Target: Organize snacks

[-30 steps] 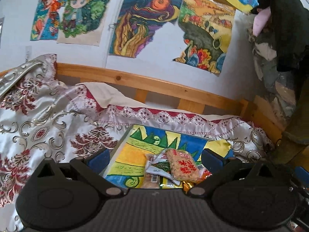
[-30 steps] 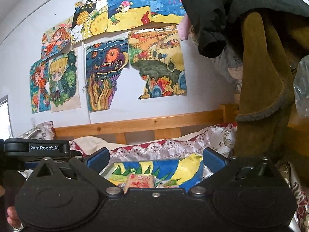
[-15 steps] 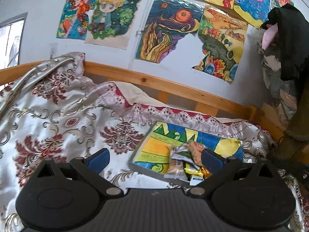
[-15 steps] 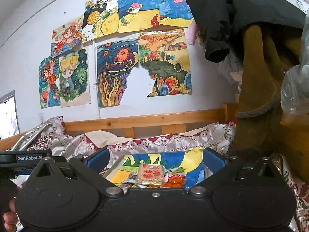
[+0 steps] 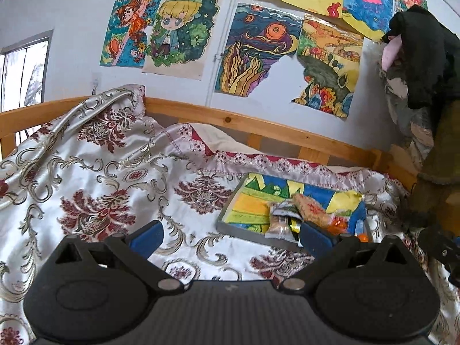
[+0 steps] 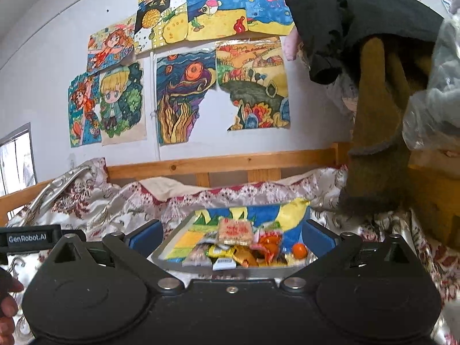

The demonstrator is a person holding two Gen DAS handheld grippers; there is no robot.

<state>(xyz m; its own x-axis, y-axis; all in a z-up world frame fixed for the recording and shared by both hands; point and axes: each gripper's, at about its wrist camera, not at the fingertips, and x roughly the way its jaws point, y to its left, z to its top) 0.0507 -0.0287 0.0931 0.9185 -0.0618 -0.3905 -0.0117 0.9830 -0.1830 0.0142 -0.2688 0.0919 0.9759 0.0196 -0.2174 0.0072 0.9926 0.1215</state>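
Note:
A pile of snack packets [image 6: 230,247] lies on a grey tray [image 6: 201,271] lined with a colourful drawing, set on a patterned bedspread. On top of the pile rests a red-and-white rice-cracker pack [image 6: 235,231], seen also as the pack [image 5: 309,208] in the left wrist view. A small orange fruit [image 6: 300,249] sits at the tray's right. My right gripper [image 6: 231,235] is open, facing the tray from its near edge. My left gripper [image 5: 230,234] is open over the bedspread, left of the tray [image 5: 244,227]. Neither holds anything.
The floral bedspread [image 5: 100,189] covers the bed, bunched high at the left. A wooden bed rail [image 5: 258,126] runs along the wall under children's drawings [image 5: 253,51]. Dark clothes [image 6: 373,86] and a plastic bag [image 6: 434,100] hang at the right. A hand [image 6: 7,310] shows at the left.
Both grippers have drawn back and up from the tray. The left one has also swung leftward, so the snack pile now sits to its right instead of between its fingers.

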